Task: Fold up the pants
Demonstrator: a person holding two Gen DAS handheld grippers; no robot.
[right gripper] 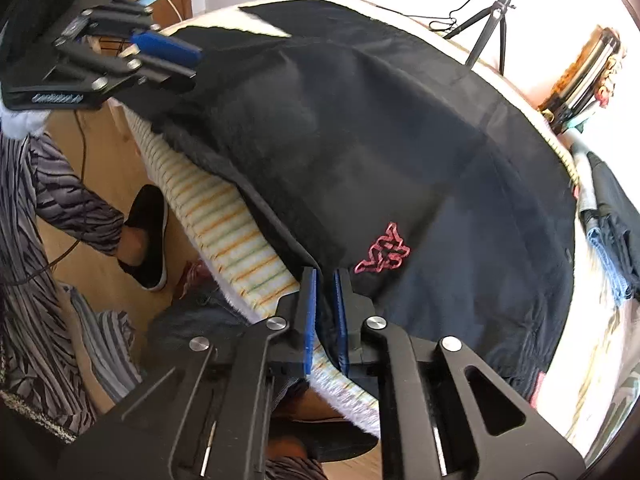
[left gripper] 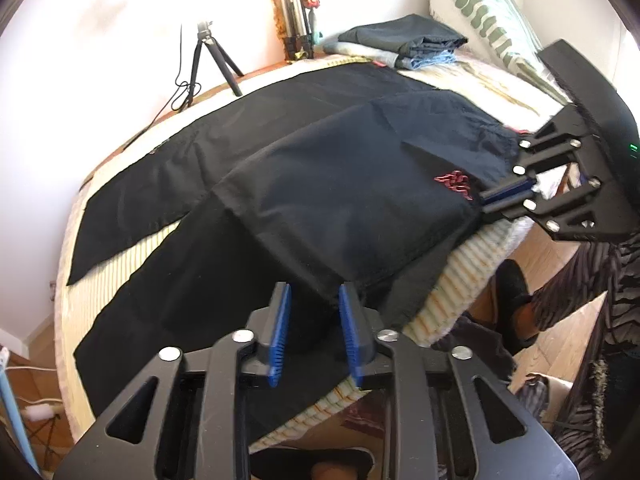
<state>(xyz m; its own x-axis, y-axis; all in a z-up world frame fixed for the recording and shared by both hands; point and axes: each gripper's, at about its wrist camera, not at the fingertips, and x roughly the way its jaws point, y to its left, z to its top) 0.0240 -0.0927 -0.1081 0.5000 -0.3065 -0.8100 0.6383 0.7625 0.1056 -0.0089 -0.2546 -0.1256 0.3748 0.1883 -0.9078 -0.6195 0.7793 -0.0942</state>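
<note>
Black pants (left gripper: 320,184) with a red logo (left gripper: 454,182) lie across a striped bed, one leg folded over the other; they also fill the right wrist view (right gripper: 360,152). My left gripper (left gripper: 314,294) is open at the near edge of the folded fabric, its blue pads on either side of a hanging fold. My right gripper (right gripper: 324,280) is shut on the pants' edge near the waist, just left of the logo (right gripper: 382,254). Each gripper shows in the other's view: the right one (left gripper: 486,198), the left one (right gripper: 192,64).
The bed (left gripper: 460,276) has a striped cover and drops to a wooden floor (right gripper: 96,152) where my foot in a black shoe (right gripper: 148,236) stands. Folded clothes (left gripper: 404,42) and a pillow (left gripper: 480,12) lie at the bed's far end. A tripod (left gripper: 208,60) stands behind.
</note>
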